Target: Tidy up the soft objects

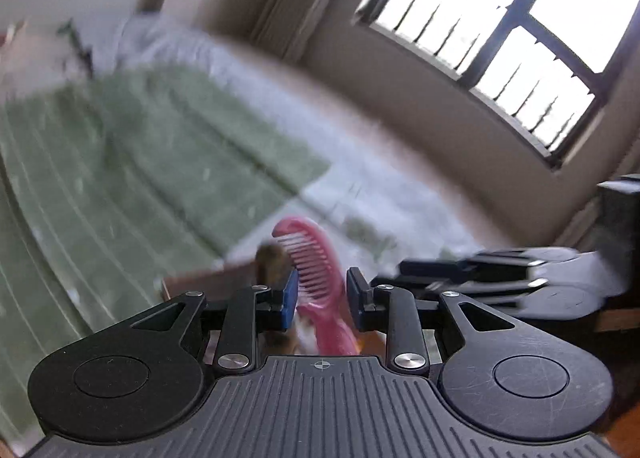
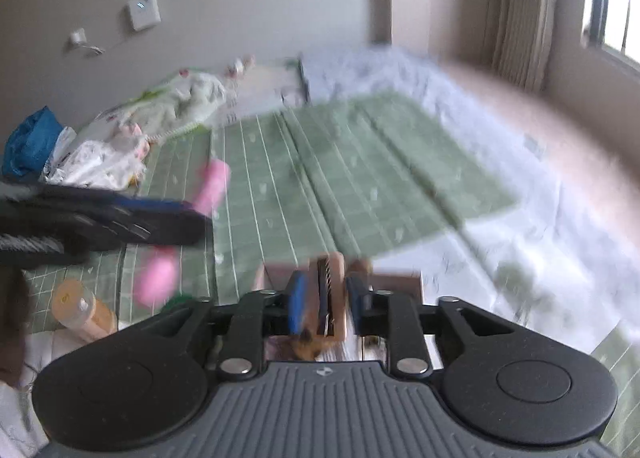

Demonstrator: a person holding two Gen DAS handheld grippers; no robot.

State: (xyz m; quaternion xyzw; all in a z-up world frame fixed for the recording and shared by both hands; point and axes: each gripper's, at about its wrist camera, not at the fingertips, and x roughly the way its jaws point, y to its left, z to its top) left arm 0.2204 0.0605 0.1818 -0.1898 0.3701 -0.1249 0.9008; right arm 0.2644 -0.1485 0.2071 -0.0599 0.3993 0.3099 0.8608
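Note:
My left gripper [image 1: 322, 292] holds a pink comb [image 1: 316, 266] between its blue pads, teeth facing left, above a blurred brown box [image 1: 208, 282]. My right gripper [image 2: 326, 300] is shut on a wooden-handled brush [image 2: 330, 294] with dark bristles, held upright over the same box [image 2: 396, 282]. In the right wrist view the left gripper [image 2: 100, 222] crosses from the left with the pink comb [image 2: 210, 184] in it. In the left wrist view the right gripper [image 1: 500, 274] lies to the right. Both views are motion-blurred.
A bed with a green checked sheet [image 2: 320, 170] and a white quilt [image 2: 500, 218] fills both views. Crumpled floral bedding [image 2: 160, 114], a blue bag [image 2: 32, 142] and an orange bottle [image 2: 84, 312] lie at the left. A window [image 1: 500, 26] is at the right.

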